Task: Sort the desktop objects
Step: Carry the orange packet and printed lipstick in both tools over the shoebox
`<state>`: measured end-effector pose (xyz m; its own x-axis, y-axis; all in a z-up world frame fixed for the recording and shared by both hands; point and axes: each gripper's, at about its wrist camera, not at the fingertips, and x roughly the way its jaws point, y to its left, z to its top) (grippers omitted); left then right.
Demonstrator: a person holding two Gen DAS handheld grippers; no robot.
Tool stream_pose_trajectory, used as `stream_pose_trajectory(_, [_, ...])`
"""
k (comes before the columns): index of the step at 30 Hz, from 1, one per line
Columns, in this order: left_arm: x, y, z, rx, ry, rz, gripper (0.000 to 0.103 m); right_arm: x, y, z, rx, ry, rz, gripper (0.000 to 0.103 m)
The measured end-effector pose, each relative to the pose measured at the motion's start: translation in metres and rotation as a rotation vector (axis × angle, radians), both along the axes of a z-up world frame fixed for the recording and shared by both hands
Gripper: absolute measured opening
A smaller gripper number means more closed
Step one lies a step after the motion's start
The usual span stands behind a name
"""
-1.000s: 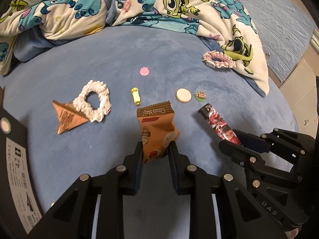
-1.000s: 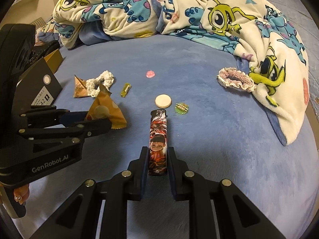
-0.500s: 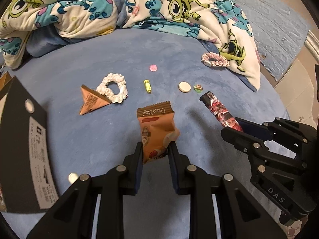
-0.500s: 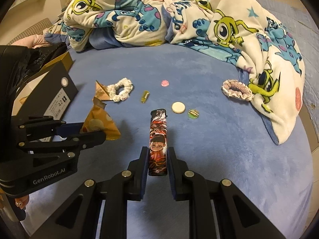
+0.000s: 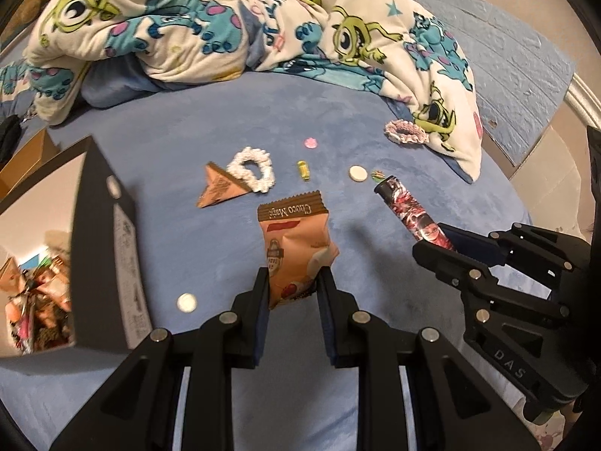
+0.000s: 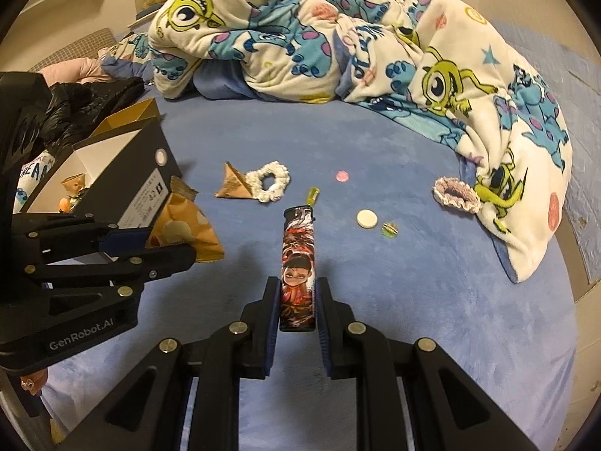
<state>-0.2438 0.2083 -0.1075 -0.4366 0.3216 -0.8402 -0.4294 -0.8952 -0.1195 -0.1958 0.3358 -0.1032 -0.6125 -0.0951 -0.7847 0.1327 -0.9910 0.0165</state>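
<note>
Both grippers lifting off bed, box now looming nearer on L. L gripper jaws clenching snack bag; R gripper jaws clenching lighter. Probably heading to box for drop-off.

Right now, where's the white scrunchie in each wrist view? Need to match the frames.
Left wrist: white scrunchie sits upper centre, left of the held snack packet, overlapping the folded brown wrapper.
Right wrist: white scrunchie sits centre-left, above the left of the held lighter.
Shared landmark: the cream round disc.
</note>
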Motion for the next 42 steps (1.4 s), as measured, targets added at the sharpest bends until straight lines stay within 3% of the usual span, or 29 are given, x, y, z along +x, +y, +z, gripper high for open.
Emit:
stream_pose_trajectory(13, [0.011, -0.066, 0.031, 0.029, 0.041, 0.086, 0.024, 0.007, -0.043, 0.031, 0.021, 0.045, 0.057, 0.018])
stream_pose_trajectory(25, [0.003, -0.150, 0.048, 0.037, 0.063, 0.193, 0.024, -0.004, -0.109, 0.047, 0.035, 0.071, 0.155, 0.018])
stream_pose_trajectory(42, [-0.018, -0.259, 0.047, 0.002, 0.072, 0.324, 0.025, -0.034, -0.221, 0.053, 0.020, 0.086, 0.301, 0.018])
